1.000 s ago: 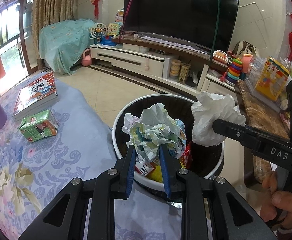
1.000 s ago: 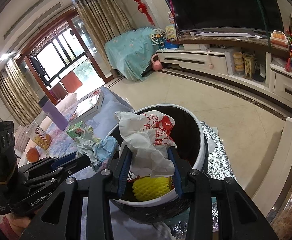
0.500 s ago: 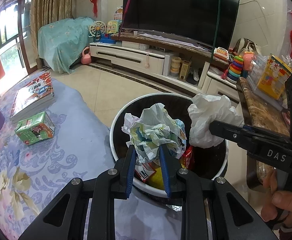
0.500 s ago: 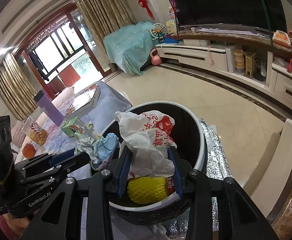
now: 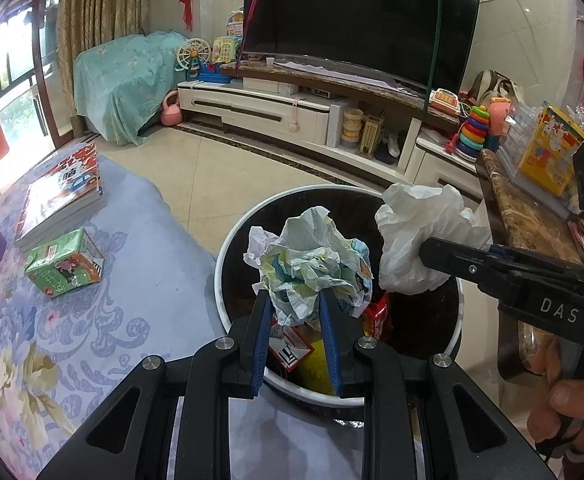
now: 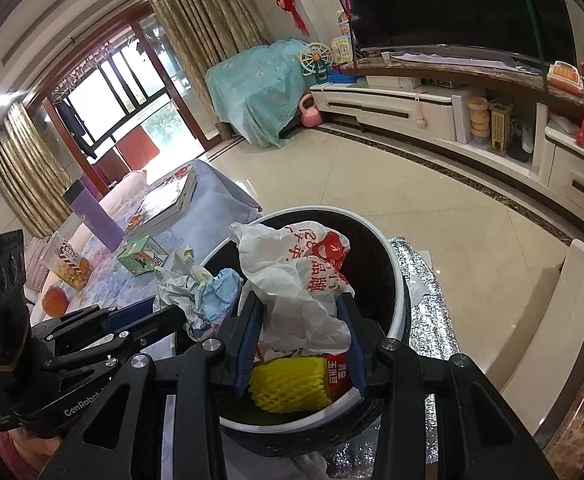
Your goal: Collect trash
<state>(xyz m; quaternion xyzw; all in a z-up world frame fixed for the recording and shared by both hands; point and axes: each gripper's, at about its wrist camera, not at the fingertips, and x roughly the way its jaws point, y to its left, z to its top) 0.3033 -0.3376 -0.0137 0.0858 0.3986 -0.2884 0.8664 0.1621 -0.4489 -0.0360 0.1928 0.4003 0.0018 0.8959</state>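
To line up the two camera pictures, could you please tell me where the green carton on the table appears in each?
Left wrist view: green carton lies at the left, on the flowered tablecloth, below the books.
Right wrist view: it sits left of centre, beyond the crumpled paper.
Shared landmark: the white-rimmed trash bin.

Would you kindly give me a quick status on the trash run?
Left tool shut on paper wad. Right tool shut on bag. Both over bin. Nothing blocking.
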